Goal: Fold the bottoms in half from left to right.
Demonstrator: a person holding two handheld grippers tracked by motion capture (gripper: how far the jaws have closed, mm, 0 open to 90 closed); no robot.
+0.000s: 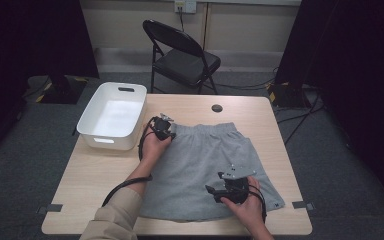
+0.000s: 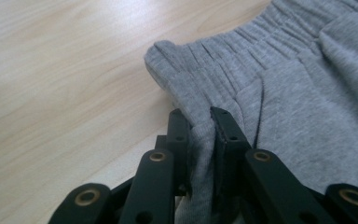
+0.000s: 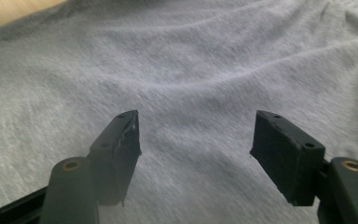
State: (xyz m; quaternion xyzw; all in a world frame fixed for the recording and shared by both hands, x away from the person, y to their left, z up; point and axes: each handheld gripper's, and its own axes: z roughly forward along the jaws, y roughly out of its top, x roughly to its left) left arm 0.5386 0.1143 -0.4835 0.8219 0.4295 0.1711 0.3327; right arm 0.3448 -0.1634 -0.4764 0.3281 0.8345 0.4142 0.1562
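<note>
Nearest the high camera was our beige sleeve [image 1: 114, 216] at about 7 o'clock, the left forearm running up toward the middle of the table [image 1: 90, 175]. We had the grey shorts [image 1: 200, 165] spread flat across the center and right half of the tabletop, elastic waistband at 12 o'clock and the hem hanging near the front edge at 6.

The left gripper [image 1: 163, 128] sat at the waistband's left corner, roughly 10 o'clock from the middle of the shorts. In the left gripper view its 2 jaws were clamped on a fold of the grey fabric [image 2: 200, 140], just below the gathered waistband [image 2: 223, 65], with bare wood off at 9 o'clock.

The right gripper [image 1: 215, 192] hovered over the lower right part of the shorts, around 5 o'clock. In the right gripper view its jaws stood wide apart with nothing pinched, just rumpled grey cloth [image 3: 191, 79] under them.

Other stuff: a white plastic bin [image 1: 113, 116] sat at the table's far left corner, about 10 o'clock, just beside the left gripper, and a black folding chair [image 1: 182, 57] stood past the far edge at 12.
</note>
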